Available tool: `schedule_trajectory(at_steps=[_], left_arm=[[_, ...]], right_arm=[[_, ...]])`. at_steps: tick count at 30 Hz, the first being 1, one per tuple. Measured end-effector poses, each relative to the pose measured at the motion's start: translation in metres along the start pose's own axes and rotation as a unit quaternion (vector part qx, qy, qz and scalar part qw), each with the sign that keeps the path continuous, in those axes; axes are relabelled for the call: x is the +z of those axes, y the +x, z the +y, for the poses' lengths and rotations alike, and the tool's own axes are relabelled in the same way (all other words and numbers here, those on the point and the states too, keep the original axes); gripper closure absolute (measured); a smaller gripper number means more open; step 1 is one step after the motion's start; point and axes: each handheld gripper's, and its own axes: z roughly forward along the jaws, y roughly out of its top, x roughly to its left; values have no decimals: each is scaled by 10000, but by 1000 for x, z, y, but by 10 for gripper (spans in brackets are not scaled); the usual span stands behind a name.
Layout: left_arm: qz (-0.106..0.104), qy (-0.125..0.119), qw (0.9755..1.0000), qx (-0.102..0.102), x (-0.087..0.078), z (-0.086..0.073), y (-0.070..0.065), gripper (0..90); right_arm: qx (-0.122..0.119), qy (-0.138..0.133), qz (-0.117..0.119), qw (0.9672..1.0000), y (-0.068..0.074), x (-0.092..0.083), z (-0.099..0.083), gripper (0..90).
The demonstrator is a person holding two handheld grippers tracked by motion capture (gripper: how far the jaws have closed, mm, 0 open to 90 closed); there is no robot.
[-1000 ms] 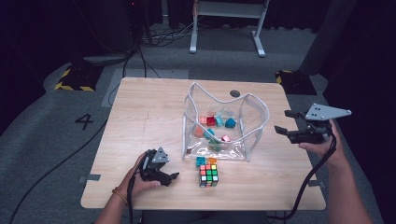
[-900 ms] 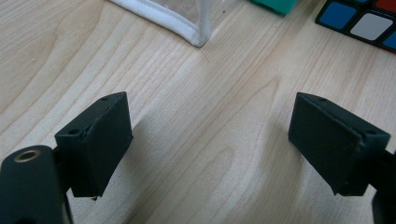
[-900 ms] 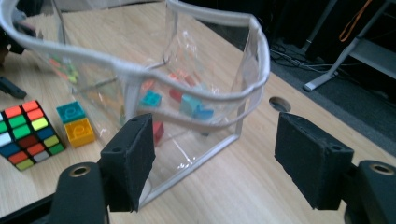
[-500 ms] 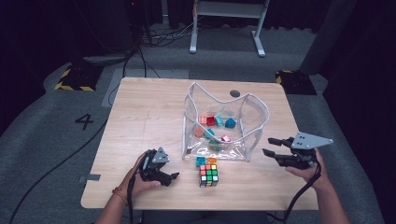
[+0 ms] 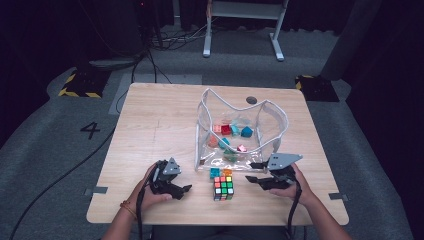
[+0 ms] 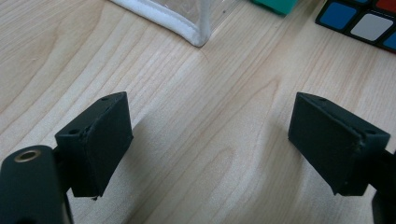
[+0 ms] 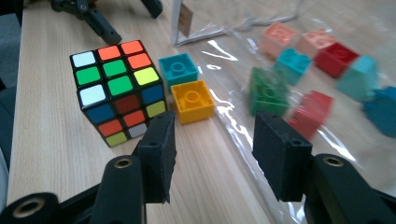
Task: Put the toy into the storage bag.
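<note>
High view: my right gripper [image 5: 256, 172] sits low beside the puzzle cube [image 5: 223, 187].
Its jaws, just reopening slightly, stand apart and empty, facing the yellow brick [image 7: 192, 101]; my left gripper [image 5: 181, 184] rests agape on the table [image 5: 150, 120].

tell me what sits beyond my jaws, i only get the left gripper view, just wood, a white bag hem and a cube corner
observer: The right gripper, jaws apart around nothing after just closing partway, is just right of the multicoloured puzzle cube.
operator: anything loose beside that cube
observer: A small teal plastic brick and a small yellow plastic brick lie side by side between it and the clear plastic bag.
operator: what's inside the bag
observer: More small plastic bricks, red, pink, green and teal.
</note>
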Motion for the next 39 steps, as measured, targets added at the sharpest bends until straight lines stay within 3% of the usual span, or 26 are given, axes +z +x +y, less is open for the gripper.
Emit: schedule_trajectory(at_steps=[1,5,6,10,11,14,19,20,23,24,25,26,31,34,38,39], left_arm=[[-4,1,10000,3,0,0,0,136],[-9,-11,10000,-9,0,0,0,136],[-14,2,10000,13,0,0,0,137],[-16,11,10000,12,0,0,0,137],[-17,12,10000,14,0,0,0,137],[-16,13,10000,19,0,0,0,137],[-17,9,10000,13,0,0,0,137],[-19,1,10000,14,0,0,0,137],[-16,6,10000,11,0,0,0,137],[-15,-2,10000,0,0,0,0,137],[-15,-3,10000,-1,0,0,0,137],[-15,-3,10000,-1,0,0,0,137],[-38,-9,10000,4,0,0,-1,137],[-3,-3,10000,63,0,0,0,137],[-4,-17,10000,54,0,0,0,137],[-5,-15,10000,57,0,0,0,137]], right_arm=[[-85,57,25,9999,0,8,1,482],[-11,187,132,9997,3,29,3,479],[-104,209,96,9997,3,35,3,478],[-128,345,112,9993,7,47,5,460],[-285,364,86,9989,6,50,6,456],[-91,420,124,9990,8,56,8,422],[-109,502,113,9986,12,64,11,404],[-229,507,76,9984,11,68,12,407],[-226,570,64,9981,13,75,13,414],[-536,491,112,9973,9,80,13,422],[-370,463,91,9982,13,83,13,428],[-375,439,96,9983,13,86,13,439],[-505,452,122,9976,12,89,12,578],[-377,439,113,9983,15,87,11,590],[-421,410,149,9982,14,79,9,593],[-298,481,211,9982,14,75,8,593]])
